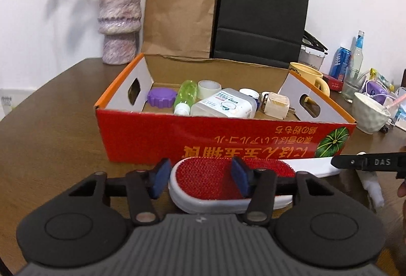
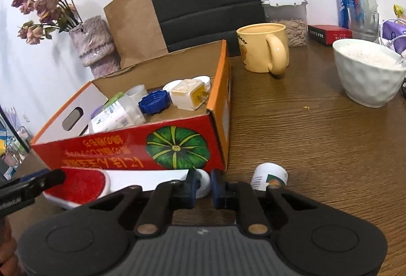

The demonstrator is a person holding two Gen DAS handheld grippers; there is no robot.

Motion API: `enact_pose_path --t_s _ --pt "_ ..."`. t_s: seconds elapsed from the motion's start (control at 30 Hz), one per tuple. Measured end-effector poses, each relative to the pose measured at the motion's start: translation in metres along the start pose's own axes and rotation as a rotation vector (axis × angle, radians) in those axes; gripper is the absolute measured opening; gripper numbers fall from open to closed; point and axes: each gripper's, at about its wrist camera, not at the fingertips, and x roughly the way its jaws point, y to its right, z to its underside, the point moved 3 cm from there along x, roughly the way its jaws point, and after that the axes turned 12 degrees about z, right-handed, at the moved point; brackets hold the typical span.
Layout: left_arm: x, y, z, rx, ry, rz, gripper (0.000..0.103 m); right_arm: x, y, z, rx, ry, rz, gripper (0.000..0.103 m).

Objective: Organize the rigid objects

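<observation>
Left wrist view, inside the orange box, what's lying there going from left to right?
Purple lid → green bottle → clear labelled bottle → white plug adapter. The tape roll and white cap behind them overlap the row, so I leave them out.

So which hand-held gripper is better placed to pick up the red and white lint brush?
Left: the left hand-held gripper is open around the red and white lint brush.

Right gripper [image 2: 205,188] jaws pinch the lint brush [image 2: 106,182] handle beside the box [image 2: 132,146].
</observation>
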Motion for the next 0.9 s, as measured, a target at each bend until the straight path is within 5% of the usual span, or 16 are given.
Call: enact_pose_path --t_s 0.2,0.63,0.9 --pt "-0.038 0.008 0.013 -0.012 0.044 -0.033 0.044 -0.031 0.001 0.019 0.016 0.040 -0.024 0.011" --pt "-0.225 0.075 0.059 0.038 0.359 0.011 0.039 -0.226 0.013 0.116 0.018 0.420 0.006 0.012" --pt "-0.278 0.105 0.073 0.104 0.427 0.036 0.039 -0.280 0.025 0.148 0.051 0.473 0.016 0.012"
